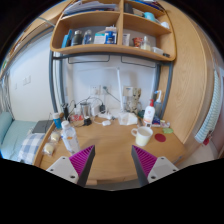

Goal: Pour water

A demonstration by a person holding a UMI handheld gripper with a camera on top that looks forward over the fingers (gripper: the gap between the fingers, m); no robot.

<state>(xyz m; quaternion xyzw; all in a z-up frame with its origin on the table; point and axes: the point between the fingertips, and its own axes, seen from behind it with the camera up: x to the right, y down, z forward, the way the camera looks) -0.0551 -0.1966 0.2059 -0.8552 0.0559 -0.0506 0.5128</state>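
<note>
The pour is looking not yet begun: the jaws [113,163] are standing wide apart and holding nothing, their two pink pads [82,160] facing each other across a bare stretch of the wooden surface [110,140] in the near middle. Nothing is sitting between them. Every step seems to be waiting, as far as this view is showing: reaching for a water container, closing on it, carrying it over a cup and tilting it.

The likeliest source, judging by shape alone, is the clear plastic bottle [69,136] that is standing upright at the left of the surface, ahead of the left finger and well apart from it. The likeliest receiver is the white mug [142,135] that is sitting to the right, ahead of the right finger, with its mouth facing up. Whether either one is holding water is not something I can tell.

Counting what is showing: one clear bottle, one white mug, one white squeeze bottle with a red cap [149,113] further back on the right, and one small red round thing [161,138] lying just right of the mug. A cluster of small items is crowding the far edge against the wall, too small to be counting. Above, a two-tier wooden shelf [115,45] is carrying a row of jars and boxes, also too many and too small to be counting
</note>
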